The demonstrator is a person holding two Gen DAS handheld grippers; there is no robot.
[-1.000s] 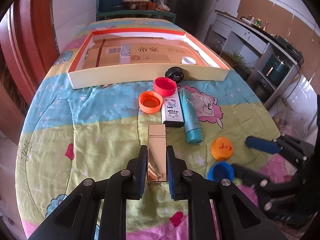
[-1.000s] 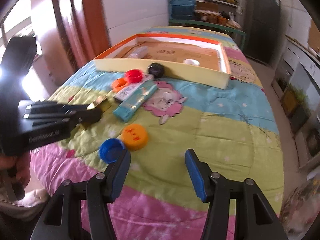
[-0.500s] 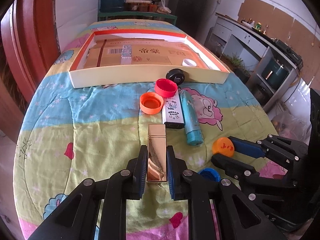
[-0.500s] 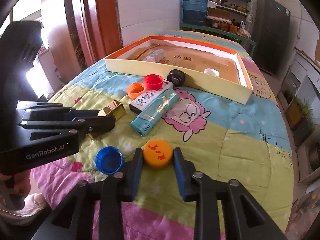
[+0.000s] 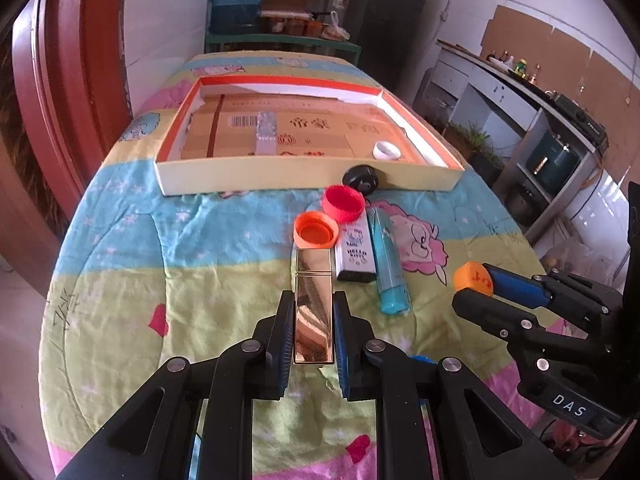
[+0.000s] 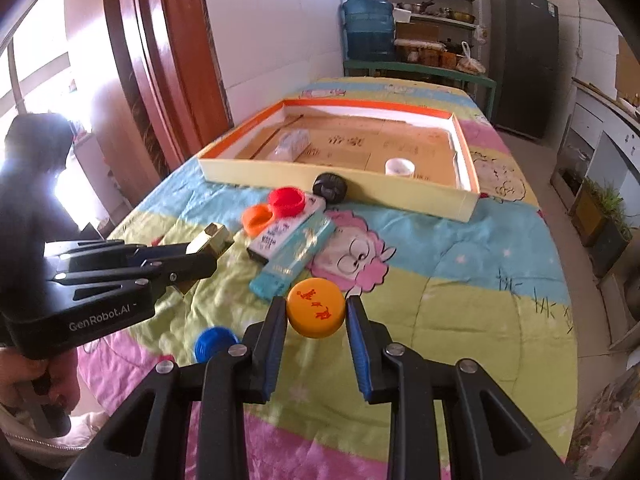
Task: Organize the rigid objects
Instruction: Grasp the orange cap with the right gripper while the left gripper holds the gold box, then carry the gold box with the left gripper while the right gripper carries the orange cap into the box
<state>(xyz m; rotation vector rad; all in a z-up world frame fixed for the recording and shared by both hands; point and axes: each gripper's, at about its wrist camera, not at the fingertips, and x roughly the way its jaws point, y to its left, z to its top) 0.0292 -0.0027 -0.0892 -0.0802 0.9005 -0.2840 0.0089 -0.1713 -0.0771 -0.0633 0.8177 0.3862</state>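
My left gripper [image 5: 313, 312] is shut on a shiny gold box [image 5: 313, 304] and holds it above the quilt; it also shows in the right wrist view [image 6: 210, 240]. My right gripper [image 6: 316, 316] is shut on a yellow-orange cap [image 6: 316, 308] with red letters, lifted off the quilt; the cap shows in the left wrist view [image 5: 473, 278]. On the quilt lie an orange cap [image 5: 315, 230], a red cap [image 5: 344, 203], a black cap [image 5: 362, 178], a white Hello Kitty box [image 5: 355, 252], a teal tube [image 5: 388, 264] and a blue cap [image 6: 212, 344].
A shallow cardboard tray [image 5: 304, 182] with an orange rim stands at the far end of the table, holding a white cap [image 5: 386, 150] and a clear packet [image 5: 266, 132]. A red door frame [image 5: 60, 80] is at the left, cabinets at the right.
My right gripper moved in from the right, closed on the yellow-orange cap and lifted it. My left gripper rose with the gold box, still shut on it.
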